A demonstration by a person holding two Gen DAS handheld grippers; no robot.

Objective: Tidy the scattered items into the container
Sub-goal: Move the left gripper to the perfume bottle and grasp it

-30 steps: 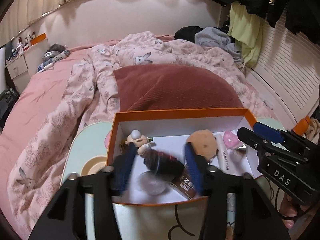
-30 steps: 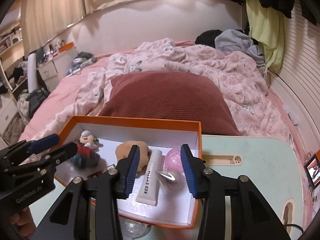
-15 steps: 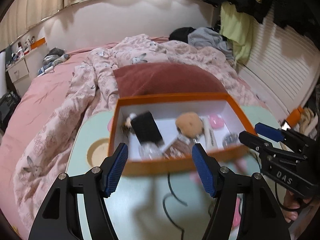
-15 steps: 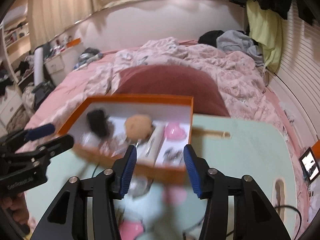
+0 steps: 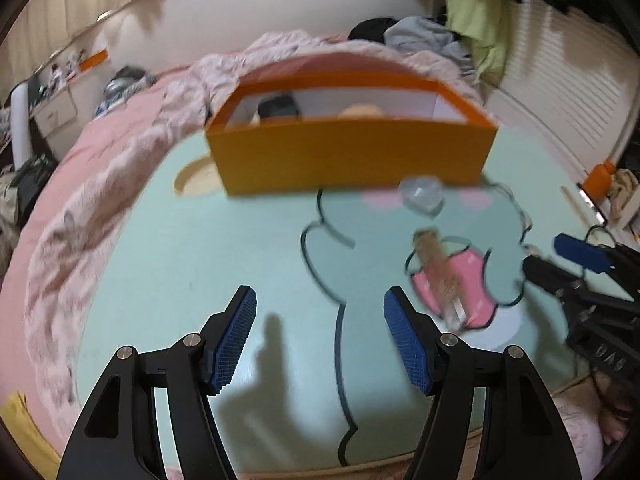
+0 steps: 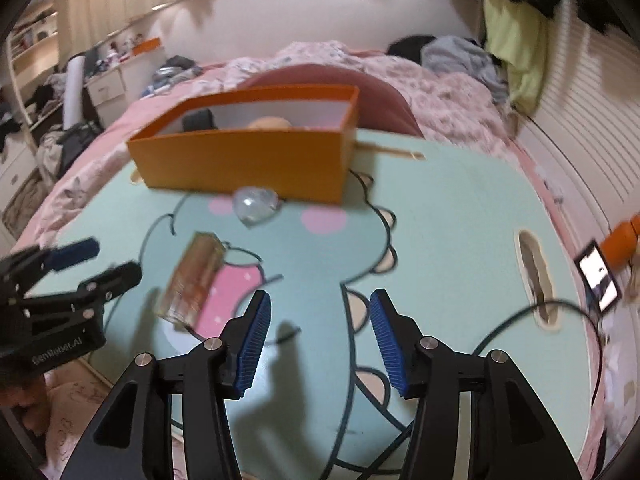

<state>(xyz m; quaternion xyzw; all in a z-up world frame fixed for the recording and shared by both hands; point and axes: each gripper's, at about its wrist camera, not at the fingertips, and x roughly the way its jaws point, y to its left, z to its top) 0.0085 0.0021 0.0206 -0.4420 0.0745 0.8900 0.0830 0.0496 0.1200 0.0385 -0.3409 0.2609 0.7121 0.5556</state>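
**A lived-in bedroom at home**

A bed point(image 6: 440, 92) fills the room, spread with a pink floral duvet point(image 5: 100, 200) and a dark red cushion point(image 6: 384, 96). Loose clothes point(image 6: 460, 56) lie heaped at its far end, and more garments point(image 6: 516, 52) hang along the slatted wall. A white chest of drawers point(image 6: 104, 88) crowded with small bottles stands beside pale curtains point(image 6: 120, 4).

The left tongs point(image 6: 96, 264) body reads "GenRobot.AI"; other lettering is too blurred to read.
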